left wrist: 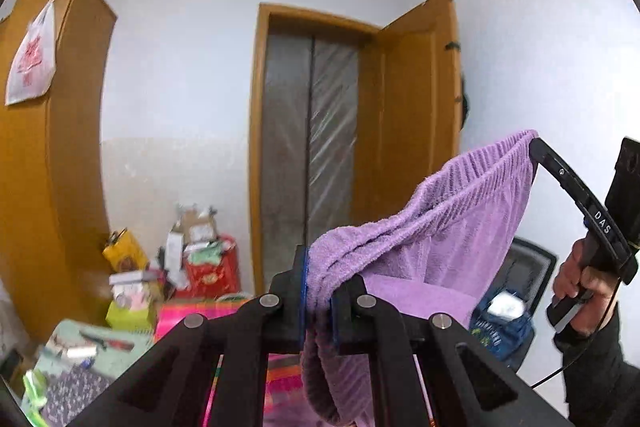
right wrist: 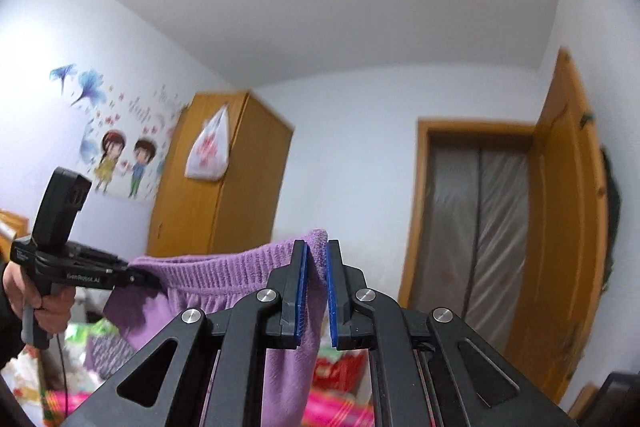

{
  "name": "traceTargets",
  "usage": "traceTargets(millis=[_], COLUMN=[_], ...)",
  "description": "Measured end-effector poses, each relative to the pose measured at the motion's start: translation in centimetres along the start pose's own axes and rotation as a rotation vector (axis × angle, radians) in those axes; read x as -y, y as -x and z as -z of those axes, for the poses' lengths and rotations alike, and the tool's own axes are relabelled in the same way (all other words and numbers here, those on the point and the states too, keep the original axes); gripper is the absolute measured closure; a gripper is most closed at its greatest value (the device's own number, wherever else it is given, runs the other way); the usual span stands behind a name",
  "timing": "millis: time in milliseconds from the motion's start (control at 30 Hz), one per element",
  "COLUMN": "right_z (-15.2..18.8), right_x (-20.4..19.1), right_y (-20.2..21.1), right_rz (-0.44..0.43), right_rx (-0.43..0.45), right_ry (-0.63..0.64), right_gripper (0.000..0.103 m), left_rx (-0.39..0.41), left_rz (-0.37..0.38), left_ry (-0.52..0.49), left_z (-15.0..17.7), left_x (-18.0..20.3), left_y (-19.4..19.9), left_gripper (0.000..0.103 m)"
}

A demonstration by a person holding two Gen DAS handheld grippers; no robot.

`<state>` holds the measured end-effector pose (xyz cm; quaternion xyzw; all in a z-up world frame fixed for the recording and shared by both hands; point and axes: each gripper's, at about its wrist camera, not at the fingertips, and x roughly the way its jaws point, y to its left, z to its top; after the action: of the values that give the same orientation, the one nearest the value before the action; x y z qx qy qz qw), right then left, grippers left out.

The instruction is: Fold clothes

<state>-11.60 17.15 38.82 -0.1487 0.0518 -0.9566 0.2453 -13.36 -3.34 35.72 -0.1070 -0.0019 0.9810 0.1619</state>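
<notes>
A purple garment (left wrist: 460, 211) of towel-like cloth, with a ribbed elastic waistband, hangs stretched in the air between the two claws. In the left wrist view the left claw (left wrist: 318, 291) sits at the lower middle of the frame, its blue pads closed on a bunched end of the waistband; cloth spills below the jaws toward the bottom edge. From there the band rises to the right of the frame, where the right claw (left wrist: 534, 143) pinches its far end, held by a hand (left wrist: 576, 279) in a dark sleeve at the right edge.

The right wrist view shows the same grip from the other side: the right claw (right wrist: 316, 279), at the lower middle, is clamped on a fold of the garment (right wrist: 224, 271) (a small tuft pokes out above the pads), and the cloth drops between the fingers to the bottom edge. The waistband runs left to the left claw (right wrist: 154, 281), closed on it and carried by a hand (right wrist: 44, 303) at the left edge.

Behind, a wooden wardrobe (left wrist: 52, 155) with a plastic bag (left wrist: 32, 55) hung on it stands at the left of the left view, an open wooden door (left wrist: 416, 115) at the centre, and a heap of boxes and bags (left wrist: 192, 259) on the floor between them. Cartoon wall stickers (right wrist: 116, 155) fill the left of the right view.
</notes>
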Motion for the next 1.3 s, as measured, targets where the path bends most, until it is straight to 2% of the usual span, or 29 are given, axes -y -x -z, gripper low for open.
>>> traceTargets(millis=[67, 133, 200, 367, 467, 600, 700, 767, 800, 867, 967, 1000, 1067, 1133, 1200, 1300], right_z=[-0.2, 0.7, 3.1, 11.6, 16.1, 20.3, 22.1, 22.0, 21.6, 18.7, 12.9, 11.3, 9.9, 10.8, 13.6, 19.5], right_x=[0.1, 0.2, 0.3, 0.1, -0.6, -1.4, -0.6, 0.2, 0.7, 1.5, 2.4, 2.4, 2.0, 1.1, 0.0, -1.7], right_y=[0.7, 0.9, 0.5, -0.8, -1.2, -1.9, -3.3, -4.2, -4.6, -5.5, -4.8, -3.8, -2.6, -1.9, -1.5, -0.5], right_rz=[0.009, 0.014, 0.003, -0.06, -0.108, -0.15, -0.153, -0.141, -0.131, -0.098, -0.056, -0.054, -0.062, -0.085, -0.12, -0.206], right_rx=[0.012, -0.015, -0.094, -0.343, -0.461, -0.565, -0.599, -0.585, -0.572, -0.493, -0.32, -0.268, -0.234, -0.28, -0.378, -0.573], right_ry=[0.001, -0.001, -0.019, -0.085, -0.126, -0.191, -0.256, -0.283, -0.287, -0.278, -0.245, -0.237, -0.223, -0.197, -0.2, -0.252], right_gripper=[0.094, 0.094, 0.094, 0.094, 0.094, 0.094, 0.094, 0.094, 0.094, 0.094, 0.094, 0.094, 0.094, 0.094, 0.094, 0.094], left_rx=[0.016, -0.006, -0.083, -0.297, -0.391, -0.49, -0.544, -0.553, -0.533, -0.447, -0.258, -0.215, -0.175, -0.217, -0.308, -0.465], left_rz=[0.011, 0.02, 0.027, 0.038, 0.04, 0.029, 0.019, 0.006, -0.006, -0.016, 0.034, 0.052, 0.07, 0.071, 0.068, 0.056], left_ry=[-0.017, -0.023, -0.005, 0.038, 0.048, 0.037, 0.024, 0.012, 0.006, 0.014, 0.041, 0.04, 0.022, 0.025, 0.047, 0.093], left_z=[-0.2, 1.1, 3.6, 12.0, 16.5, 19.7, 20.5, 19.9, 18.7, 15.4, 10.4, 9.7, 9.5, 11.4, 14.9, 21.5], left_x=[0.4, 0.3, -0.4, -2.8, -4.0, -5.0, -5.9, -6.1, -6.1, -5.9, -5.4, -5.2, -4.8, -5.3, -6.2, -8.6], left_y=[0.3, -0.1, -1.5, -4.9, -5.8, -7.7, -10.0, -11.7, -12.3, -12.4, -10.2, -9.4, -8.5, -8.9, -9.8, -11.2], left_gripper=[0.095, 0.095, 0.095, 0.095, 0.095, 0.095, 0.094, 0.094, 0.094, 0.095, 0.094, 0.094, 0.094, 0.094, 0.094, 0.094])
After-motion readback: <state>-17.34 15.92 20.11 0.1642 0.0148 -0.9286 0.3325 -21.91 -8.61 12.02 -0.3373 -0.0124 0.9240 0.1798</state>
